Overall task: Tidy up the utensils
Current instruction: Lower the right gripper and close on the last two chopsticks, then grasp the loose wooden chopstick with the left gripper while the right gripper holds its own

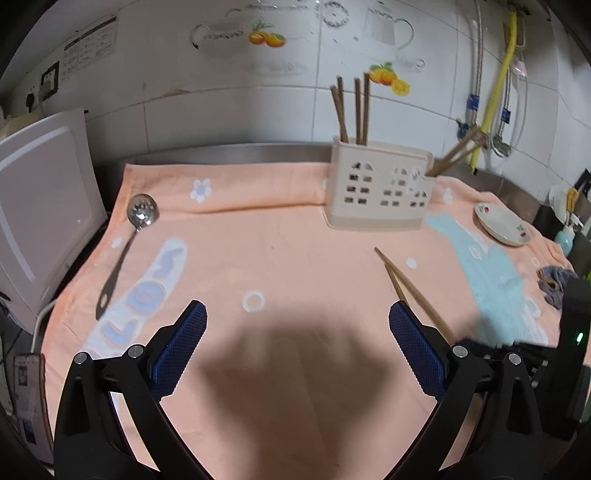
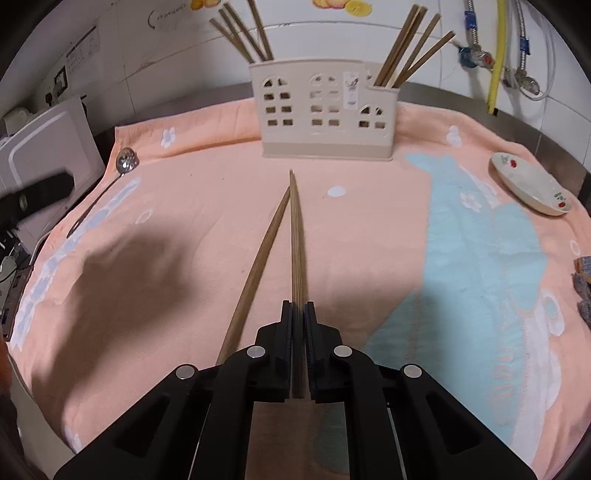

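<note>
A peach towel [image 2: 221, 258] covers the counter. A small flowered dish [image 2: 532, 186] sits far right. A white box [image 1: 40, 221] stands at the left.

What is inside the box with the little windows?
Wooden chopsticks stand in the holder's left end, more chopsticks in its right end. Their lower parts are hidden behind its walls.

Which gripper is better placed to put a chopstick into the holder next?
Right: the right gripper is shut on a chopstick aimed at the holder. The left gripper is open, empty.
</note>
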Demonstrator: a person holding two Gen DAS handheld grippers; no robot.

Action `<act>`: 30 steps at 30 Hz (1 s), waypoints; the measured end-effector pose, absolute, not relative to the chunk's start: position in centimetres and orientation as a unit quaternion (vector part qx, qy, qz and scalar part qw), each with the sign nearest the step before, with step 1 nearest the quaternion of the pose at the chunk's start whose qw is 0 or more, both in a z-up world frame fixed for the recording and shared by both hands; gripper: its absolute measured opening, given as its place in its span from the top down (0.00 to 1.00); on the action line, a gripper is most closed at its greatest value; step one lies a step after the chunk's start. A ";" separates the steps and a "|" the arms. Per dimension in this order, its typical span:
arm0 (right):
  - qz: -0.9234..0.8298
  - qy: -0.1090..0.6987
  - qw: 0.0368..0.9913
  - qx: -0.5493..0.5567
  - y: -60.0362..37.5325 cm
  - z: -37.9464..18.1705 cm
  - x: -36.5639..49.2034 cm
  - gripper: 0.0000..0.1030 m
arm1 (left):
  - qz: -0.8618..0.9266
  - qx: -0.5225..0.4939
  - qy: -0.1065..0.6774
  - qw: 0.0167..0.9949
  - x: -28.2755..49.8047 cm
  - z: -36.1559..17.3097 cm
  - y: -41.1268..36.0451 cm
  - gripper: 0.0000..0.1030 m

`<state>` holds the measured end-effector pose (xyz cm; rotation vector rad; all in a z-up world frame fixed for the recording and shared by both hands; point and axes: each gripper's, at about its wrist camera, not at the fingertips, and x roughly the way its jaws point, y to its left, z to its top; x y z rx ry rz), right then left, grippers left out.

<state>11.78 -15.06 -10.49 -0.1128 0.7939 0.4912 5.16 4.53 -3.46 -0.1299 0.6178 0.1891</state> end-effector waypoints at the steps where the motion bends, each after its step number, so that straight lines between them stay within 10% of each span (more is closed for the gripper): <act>1: 0.237 0.380 0.893 -0.052 -15.4 -10.3 11.8 0.94 | 0.088 -0.063 0.308 0.945 5.1 -3.7 4.1 0.05; 15: 0.251 0.325 0.911 -0.040 -19.8 -6.8 11.2 0.94 | 0.023 -0.070 0.344 0.936 4.9 -7.1 -3.3 0.07; 30: 0.260 0.327 0.908 -0.025 -21.5 -7.3 12.0 0.94 | -0.042 -0.090 0.408 0.908 7.0 -10.6 -6.5 0.78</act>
